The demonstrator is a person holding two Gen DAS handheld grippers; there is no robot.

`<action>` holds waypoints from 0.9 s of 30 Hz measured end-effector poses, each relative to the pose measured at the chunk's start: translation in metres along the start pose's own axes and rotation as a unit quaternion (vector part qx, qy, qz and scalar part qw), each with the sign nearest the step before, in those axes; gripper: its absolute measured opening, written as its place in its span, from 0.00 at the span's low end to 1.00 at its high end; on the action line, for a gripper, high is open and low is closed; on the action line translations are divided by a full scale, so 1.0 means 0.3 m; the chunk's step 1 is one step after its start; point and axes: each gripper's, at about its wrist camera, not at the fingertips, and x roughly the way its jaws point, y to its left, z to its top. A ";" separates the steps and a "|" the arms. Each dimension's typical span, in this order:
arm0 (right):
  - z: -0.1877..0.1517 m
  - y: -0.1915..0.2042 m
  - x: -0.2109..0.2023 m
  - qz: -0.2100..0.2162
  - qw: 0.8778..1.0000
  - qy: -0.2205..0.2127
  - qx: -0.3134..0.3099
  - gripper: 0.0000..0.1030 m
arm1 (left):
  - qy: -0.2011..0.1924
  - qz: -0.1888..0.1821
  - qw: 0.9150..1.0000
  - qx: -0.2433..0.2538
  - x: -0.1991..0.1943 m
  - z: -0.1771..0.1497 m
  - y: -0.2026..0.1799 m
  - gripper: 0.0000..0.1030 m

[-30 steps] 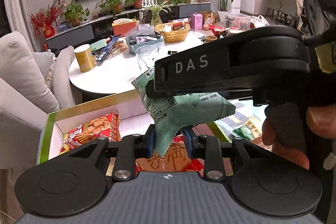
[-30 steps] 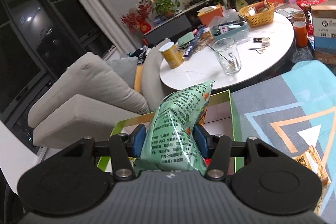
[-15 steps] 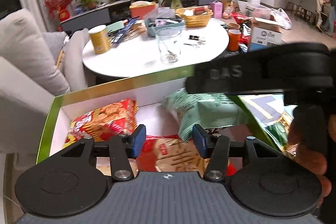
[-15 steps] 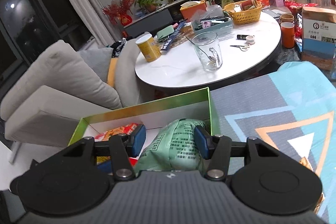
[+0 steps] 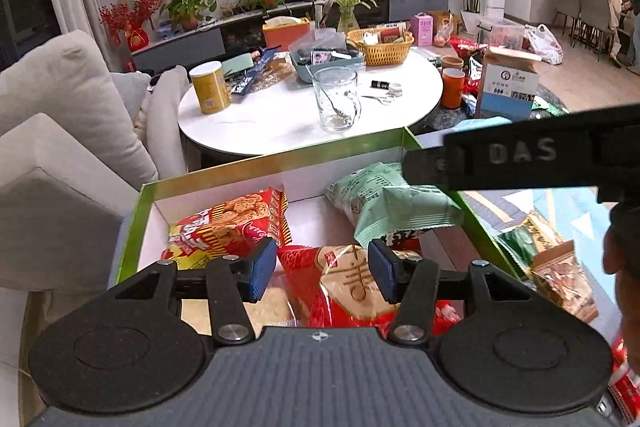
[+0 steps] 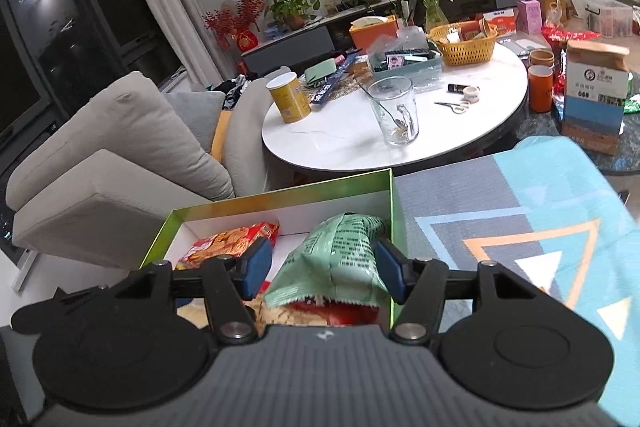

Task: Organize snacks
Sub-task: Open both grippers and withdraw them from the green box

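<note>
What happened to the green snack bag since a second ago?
Both grippers let go of the green bag; it dropped into the green box. The left gripper is open and empty; the right gripper is opening around the bag. The red cookie bag stayed put.

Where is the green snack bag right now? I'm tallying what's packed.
The green snack bag lies in the green-rimmed box, at its right end beside the red cookie bag, between the right gripper's opening jaws.
</note>
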 end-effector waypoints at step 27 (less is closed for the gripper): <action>0.004 -0.032 0.099 0.068 0.991 0.063 -0.097 0.40 | -0.025 0.026 0.997 -0.062 0.030 -0.036 0.147 0.53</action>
